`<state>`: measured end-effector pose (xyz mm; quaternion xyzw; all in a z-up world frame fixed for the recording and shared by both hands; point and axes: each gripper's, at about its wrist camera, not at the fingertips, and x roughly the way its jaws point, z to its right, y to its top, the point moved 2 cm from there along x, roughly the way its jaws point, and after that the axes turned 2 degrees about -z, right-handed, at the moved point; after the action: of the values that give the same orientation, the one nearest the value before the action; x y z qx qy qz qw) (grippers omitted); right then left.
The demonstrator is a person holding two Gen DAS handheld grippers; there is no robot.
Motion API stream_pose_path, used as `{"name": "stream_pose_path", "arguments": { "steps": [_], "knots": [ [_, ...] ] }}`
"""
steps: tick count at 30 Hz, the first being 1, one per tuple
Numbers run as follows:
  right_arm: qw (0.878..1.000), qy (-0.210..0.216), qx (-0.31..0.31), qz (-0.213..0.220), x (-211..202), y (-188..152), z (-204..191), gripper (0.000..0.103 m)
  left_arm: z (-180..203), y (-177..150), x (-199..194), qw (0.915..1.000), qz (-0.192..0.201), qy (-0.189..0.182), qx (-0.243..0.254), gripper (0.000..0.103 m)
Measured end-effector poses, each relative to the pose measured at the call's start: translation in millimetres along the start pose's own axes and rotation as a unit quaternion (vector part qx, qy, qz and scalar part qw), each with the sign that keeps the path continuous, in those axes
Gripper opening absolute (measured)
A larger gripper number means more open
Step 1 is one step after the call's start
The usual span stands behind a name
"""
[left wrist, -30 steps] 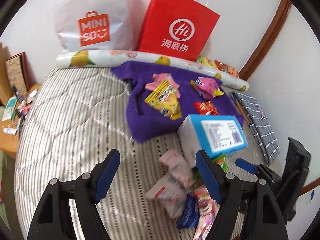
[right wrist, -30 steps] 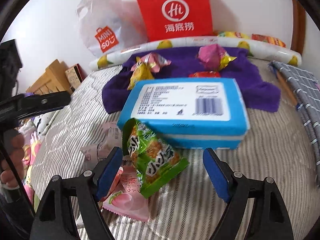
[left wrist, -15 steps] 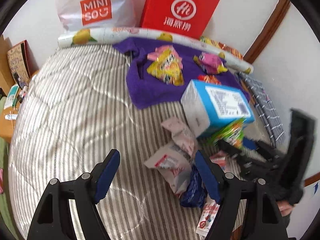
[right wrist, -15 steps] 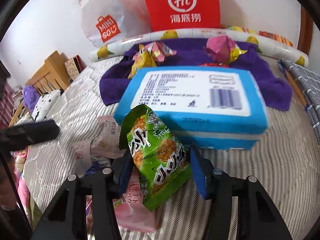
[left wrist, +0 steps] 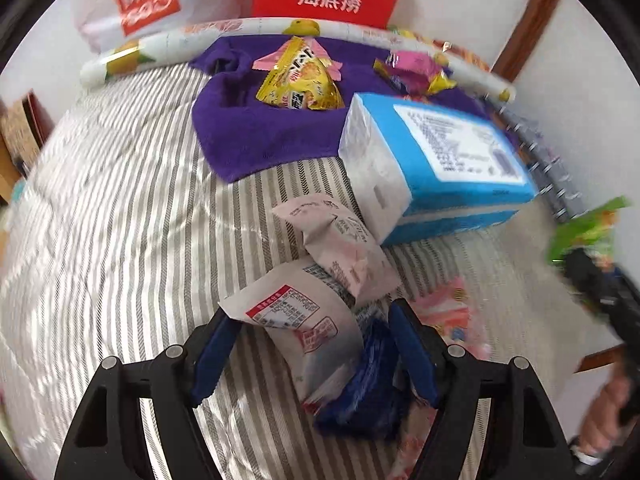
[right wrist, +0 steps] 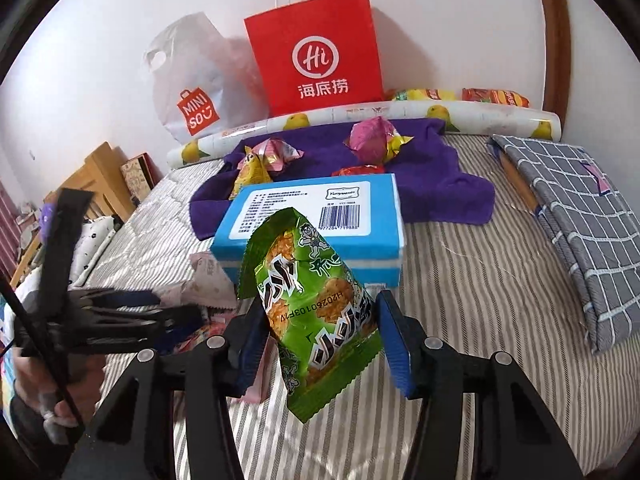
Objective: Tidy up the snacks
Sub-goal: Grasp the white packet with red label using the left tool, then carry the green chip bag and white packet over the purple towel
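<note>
1. Green snack packet [right wrist: 316,312] with black lettering.
2. Blue tissue box [right wrist: 320,216], white label.
3. Purple towel [right wrist: 440,176].
4. Grey-and-white striped bed cover [left wrist: 120,208].
5. Red paper bag [right wrist: 316,64], white logo.
6. White plastic bag [right wrist: 192,80], orange logo.
7. Grey cloth [right wrist: 580,216] with white grid.
8. Yellow snack packet [left wrist: 300,84].

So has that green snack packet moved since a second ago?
Yes. The green snack packet has been lifted off the bed, and now rises in front of the blue box, clamped in the right gripper.
</note>
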<state>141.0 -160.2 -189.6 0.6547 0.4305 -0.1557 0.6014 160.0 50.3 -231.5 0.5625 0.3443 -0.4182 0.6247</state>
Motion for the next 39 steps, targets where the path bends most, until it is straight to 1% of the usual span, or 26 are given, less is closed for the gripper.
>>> {"name": "stream_pose_path", "arguments": {
  "steps": [1,2,5,7,10,14,18,22,25,30,35,39],
  "knots": [
    [1.000,0.004,0.002,0.003,-3.6,-0.8,0.7,0.052,3.4,1.5,2.2,0.9999,0.001,0.011,0.007,0.070],
    [1.000,0.007,0.005,0.007,-8.6,-1.7,1.1,0.052,6.2,2.4,2.9,0.9998,0.003,0.015,0.014,0.064],
    [1.000,0.005,0.004,0.020,-20.3,-1.7,1.4,0.052,4.2,2.5,-2.1,0.9998,0.003,0.014,0.014,0.057],
    [1.000,0.001,0.002,0.027,-26.7,-1.2,3.0,0.052,-3.0,0.5,-7.8,0.9999,0.005,0.009,0.003,0.050],
    [0.999,0.000,0.009,0.032,-32.3,-2.2,6.8,0.052,-16.1,-3.7,-16.5,0.9998,0.012,-0.001,-0.019,0.050],
    [1.000,-0.003,0.019,0.020,-27.6,-5.8,12.3,0.052,-29.5,-9.6,-26.9,0.9991,0.022,-0.004,-0.035,0.049],
    [1.000,-0.010,0.022,0.013,-26.1,-8.9,12.9,0.052,-38.1,-10.3,-43.1,0.9983,0.035,-0.014,-0.044,0.049],
    [0.999,-0.014,0.025,0.015,-32.1,-6.6,12.9,0.052,-39.7,-4.5,-62.0,0.9973,0.055,-0.020,-0.044,0.049],
    [0.999,-0.015,0.022,0.021,-37.5,0.4,11.0,0.052,-35.5,3.3,-73.3,0.9960,0.065,-0.043,-0.043,0.049],
    [0.999,-0.023,0.004,0.035,-44.5,21.6,6.5,0.052,-20.2,19.6,-83.9,0.9937,0.084,-0.066,-0.035,0.049],
    [0.999,-0.026,-0.010,0.047,-44.6,46.1,5.3,0.052,-6.8,40.5,-84.3,0.9914,0.094,-0.086,-0.032,0.049],
    [0.998,-0.025,-0.013,0.055,-39.3,64.3,7.4,0.052,1.6,55.8,-82.4,0.9904,0.098,-0.094,-0.025,0.049]
  ]
}}
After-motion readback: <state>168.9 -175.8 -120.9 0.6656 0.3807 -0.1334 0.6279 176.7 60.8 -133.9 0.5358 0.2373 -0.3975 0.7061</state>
